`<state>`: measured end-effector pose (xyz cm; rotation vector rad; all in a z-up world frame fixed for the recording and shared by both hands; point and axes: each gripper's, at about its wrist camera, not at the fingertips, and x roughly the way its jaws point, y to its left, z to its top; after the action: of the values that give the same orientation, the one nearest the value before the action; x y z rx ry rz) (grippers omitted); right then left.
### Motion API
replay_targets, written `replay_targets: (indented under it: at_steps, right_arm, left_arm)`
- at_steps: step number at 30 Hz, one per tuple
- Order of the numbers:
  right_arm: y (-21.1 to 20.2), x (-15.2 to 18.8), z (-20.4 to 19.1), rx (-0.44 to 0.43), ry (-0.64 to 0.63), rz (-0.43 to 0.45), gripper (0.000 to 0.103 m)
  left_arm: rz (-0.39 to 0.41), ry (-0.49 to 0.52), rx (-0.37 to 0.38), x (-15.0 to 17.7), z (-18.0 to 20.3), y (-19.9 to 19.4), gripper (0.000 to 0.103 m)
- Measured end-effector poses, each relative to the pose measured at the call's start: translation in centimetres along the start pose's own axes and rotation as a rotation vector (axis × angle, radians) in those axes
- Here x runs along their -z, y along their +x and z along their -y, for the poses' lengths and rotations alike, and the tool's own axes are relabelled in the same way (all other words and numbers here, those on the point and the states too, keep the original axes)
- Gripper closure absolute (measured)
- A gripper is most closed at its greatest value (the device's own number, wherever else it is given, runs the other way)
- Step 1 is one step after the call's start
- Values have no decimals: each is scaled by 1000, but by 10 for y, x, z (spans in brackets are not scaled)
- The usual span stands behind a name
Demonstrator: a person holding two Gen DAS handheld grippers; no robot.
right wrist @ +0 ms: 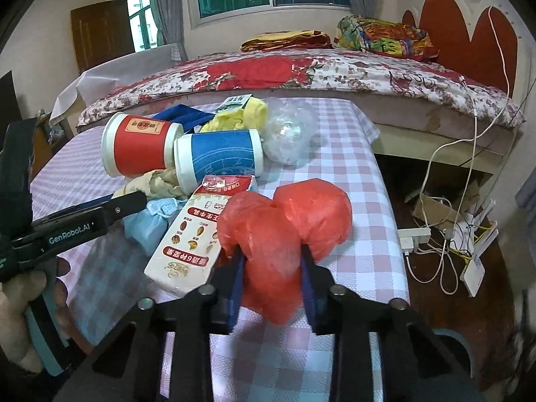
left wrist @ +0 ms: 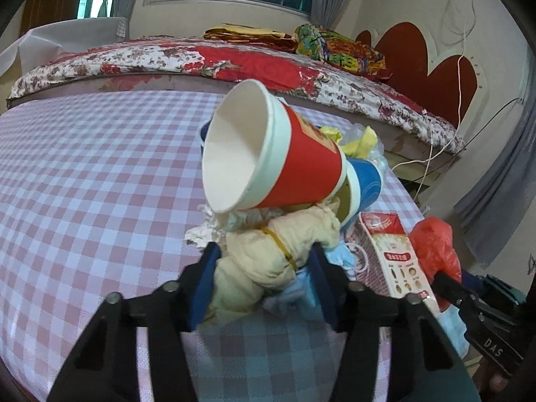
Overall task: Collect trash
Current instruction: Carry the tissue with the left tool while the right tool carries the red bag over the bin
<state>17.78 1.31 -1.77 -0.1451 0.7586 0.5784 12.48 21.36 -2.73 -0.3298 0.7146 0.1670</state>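
A pile of trash lies on the pink checked table (left wrist: 83, 174). My left gripper (left wrist: 264, 251) is shut on a beige cloth bundle (left wrist: 268, 254) tied with a rubber band. A red paper cup (left wrist: 301, 157) rests tilted on top of it, and a blue cup (left wrist: 368, 181) lies behind. My right gripper (right wrist: 271, 251) is shut on a red plastic bag (right wrist: 284, 224), which bulges past its pads. Left of the bag lie a milk carton (right wrist: 187, 241) and a blue face mask (right wrist: 150, 224). The left gripper's fingers (right wrist: 127, 204) reach in from the left there.
A clear plastic bag (right wrist: 288, 134) and a yellow cloth (right wrist: 241, 117) lie at the far end of the pile. A bed (right wrist: 301, 70) stands right behind the table. Cables and a power strip (right wrist: 415, 234) lie on the floor to the right, past the table edge.
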Motion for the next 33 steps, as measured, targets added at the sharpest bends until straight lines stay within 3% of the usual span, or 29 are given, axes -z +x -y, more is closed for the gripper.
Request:
replay_targets:
  at_steps: [3, 11, 16, 27, 33]
  right_arm:
    - [-2, 1, -1, -5, -7, 6, 79]
    - [-17, 3, -4, 4, -19, 38, 81]
    - [-29, 4, -7, 11, -35, 61, 82]
    - [-62, 11, -4, 28, -20, 115, 82]
    - [-89, 16, 5, 45, -12, 148, 83]
  left_arm:
    - [13, -4, 8, 0, -3, -5, 61]
    - [39, 8, 14, 4, -1, -25, 65]
    - [38, 28, 21, 11, 2, -36, 72]
    - [109, 42, -2, 18, 10, -72, 74]
    - [130, 69, 29, 23, 29, -92, 74]
